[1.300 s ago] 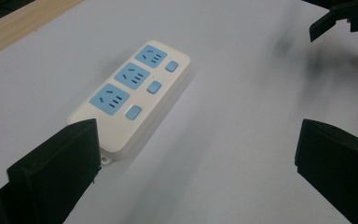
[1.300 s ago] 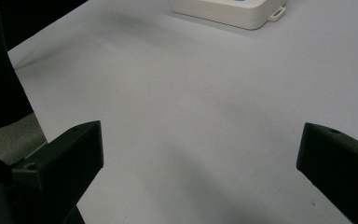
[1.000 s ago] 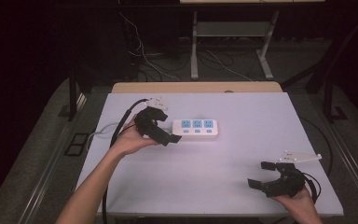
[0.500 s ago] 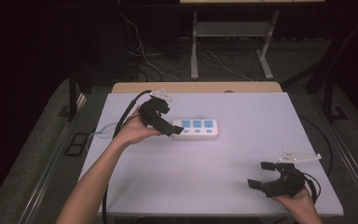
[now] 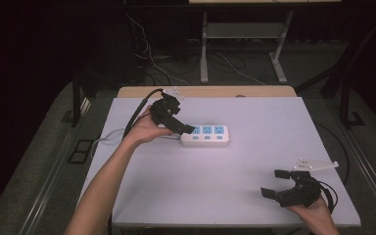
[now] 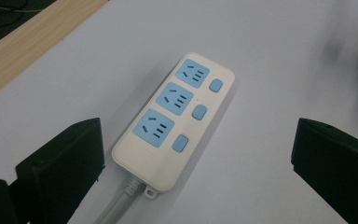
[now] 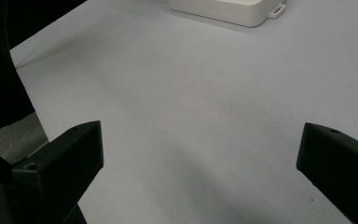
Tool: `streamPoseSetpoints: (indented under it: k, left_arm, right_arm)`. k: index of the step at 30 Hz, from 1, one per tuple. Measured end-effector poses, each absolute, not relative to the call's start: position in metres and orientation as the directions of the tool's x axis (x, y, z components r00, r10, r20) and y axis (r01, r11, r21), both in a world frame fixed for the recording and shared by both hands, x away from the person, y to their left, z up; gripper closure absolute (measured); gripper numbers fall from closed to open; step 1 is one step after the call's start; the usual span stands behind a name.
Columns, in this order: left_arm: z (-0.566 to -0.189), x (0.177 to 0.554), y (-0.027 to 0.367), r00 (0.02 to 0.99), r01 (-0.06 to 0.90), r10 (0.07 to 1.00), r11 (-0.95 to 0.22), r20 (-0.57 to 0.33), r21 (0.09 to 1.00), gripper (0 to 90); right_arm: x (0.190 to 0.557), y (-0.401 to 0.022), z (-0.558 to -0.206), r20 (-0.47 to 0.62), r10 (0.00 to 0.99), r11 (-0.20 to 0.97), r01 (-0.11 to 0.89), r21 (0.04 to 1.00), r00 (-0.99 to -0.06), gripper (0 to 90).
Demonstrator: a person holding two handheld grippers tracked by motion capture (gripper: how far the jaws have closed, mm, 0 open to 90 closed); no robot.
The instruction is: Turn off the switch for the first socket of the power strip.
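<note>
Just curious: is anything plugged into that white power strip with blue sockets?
Nothing is. All three blue sockets on the white plastic power strip sit empty, slots bare.

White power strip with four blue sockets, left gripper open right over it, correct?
Not quite: the white plastic power strip has three blue sockets, each with a blue switch, as the left gripper view shows. The left gripper is open at the strip's cable end.

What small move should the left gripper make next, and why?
Probably lower the left gripper onto the white power strip with blue sockets. Its jaws stand open, straddling the strip's cable end from above without touching it. The right gripper waits open near the table's front edge.
</note>
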State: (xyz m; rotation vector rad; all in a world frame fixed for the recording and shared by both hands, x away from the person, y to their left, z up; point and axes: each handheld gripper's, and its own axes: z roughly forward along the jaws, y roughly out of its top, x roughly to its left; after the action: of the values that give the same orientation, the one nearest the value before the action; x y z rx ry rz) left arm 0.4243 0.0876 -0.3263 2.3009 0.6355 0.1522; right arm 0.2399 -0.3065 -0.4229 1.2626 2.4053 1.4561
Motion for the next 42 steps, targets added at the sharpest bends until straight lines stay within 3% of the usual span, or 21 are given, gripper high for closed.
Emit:
streamPoseSetpoints:
  k: [14, 21, 23, 30, 42]
  left_arm:
    - [-0.341, 0.438, 0.082, 0.860, 0.424, 0.503, -0.600, -0.092, 0.679, 15.8]
    - [-0.351, 0.443, 0.075, 0.869, 0.425, 0.482, -0.612, -0.111, 0.667, 28.6]
    - [-0.354, 0.443, 0.071, 0.873, 0.421, 0.474, -0.611, -0.116, 0.670, 37.6]
    - [-0.363, 0.444, 0.060, 0.883, 0.411, 0.452, -0.620, -0.124, 0.668, 56.3]
    - [-0.377, 0.446, 0.049, 0.890, 0.413, 0.436, -0.642, -0.135, 0.646, 72.7]
  right_arm:
    - [0.241, -0.307, -0.423, 0.342, 0.664, 0.222, 0.611, 0.760, -0.665, 0.2]
    - [0.241, -0.307, -0.424, 0.341, 0.662, 0.225, 0.610, 0.759, -0.668, 0.2]
    - [0.241, -0.307, -0.424, 0.339, 0.662, 0.227, 0.610, 0.759, -0.668, 0.2]
    - [0.241, -0.306, -0.424, 0.338, 0.662, 0.230, 0.611, 0.757, -0.669, 0.2]
    - [0.241, -0.308, -0.424, 0.336, 0.661, 0.234, 0.610, 0.758, -0.671, 0.2]
